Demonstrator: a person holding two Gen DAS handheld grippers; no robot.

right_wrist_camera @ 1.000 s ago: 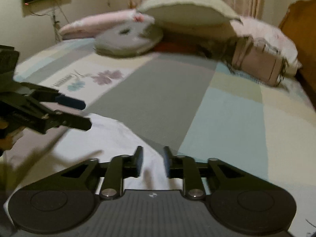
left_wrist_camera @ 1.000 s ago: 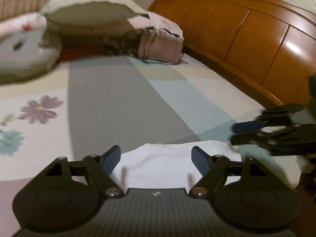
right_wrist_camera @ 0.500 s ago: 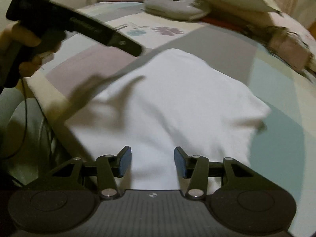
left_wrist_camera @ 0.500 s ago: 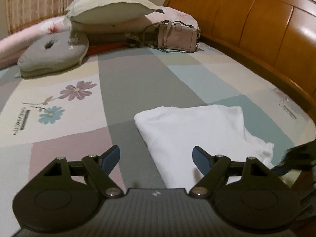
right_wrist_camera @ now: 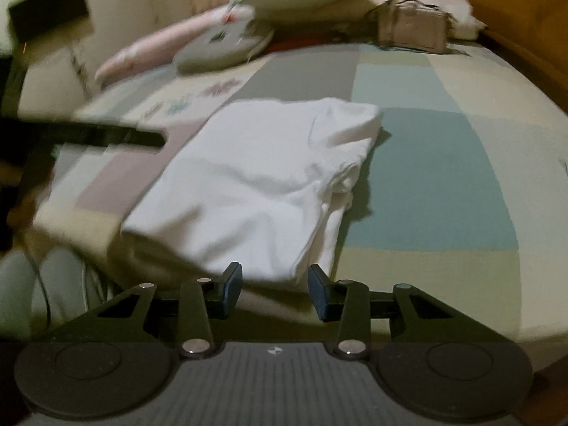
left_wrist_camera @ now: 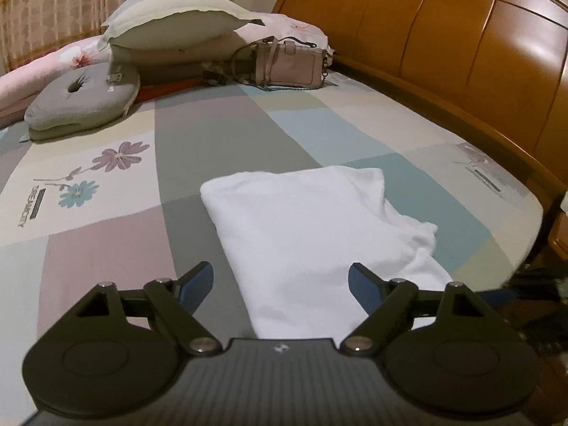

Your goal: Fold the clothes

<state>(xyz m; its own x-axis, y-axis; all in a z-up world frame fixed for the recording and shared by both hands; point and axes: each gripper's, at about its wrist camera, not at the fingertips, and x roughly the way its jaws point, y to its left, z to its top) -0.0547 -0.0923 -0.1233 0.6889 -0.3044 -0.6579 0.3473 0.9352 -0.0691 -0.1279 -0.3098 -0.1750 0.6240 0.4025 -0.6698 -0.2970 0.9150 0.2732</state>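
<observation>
A folded white garment [left_wrist_camera: 312, 234] lies on the patchwork bed sheet [left_wrist_camera: 106, 248], its right edge rumpled. My left gripper [left_wrist_camera: 280, 269] hovers open and wide over the garment's near end, with nothing held. In the right wrist view the same garment [right_wrist_camera: 255, 184] lies ahead, and its near edge reaches the gap of my right gripper [right_wrist_camera: 275, 273]. Its jaws are closing, but the pads do not press on the cloth. The left gripper [right_wrist_camera: 106, 136] shows as a blurred dark bar at the left. The right gripper [left_wrist_camera: 525, 284] is a dark blur at the bed's right edge.
At the far end of the bed lie a cream pillow [left_wrist_camera: 170, 25], a grey ring cushion [left_wrist_camera: 81, 99] and a pink handbag [left_wrist_camera: 291, 64]. A wooden headboard [left_wrist_camera: 461, 46] runs along the right side. The mattress edge drops off at the near right.
Both grippers have drawn back from the garment, so more of it shows lying folded. The right gripper's jaws widened, then narrowed a little. The right wrist rolled.
</observation>
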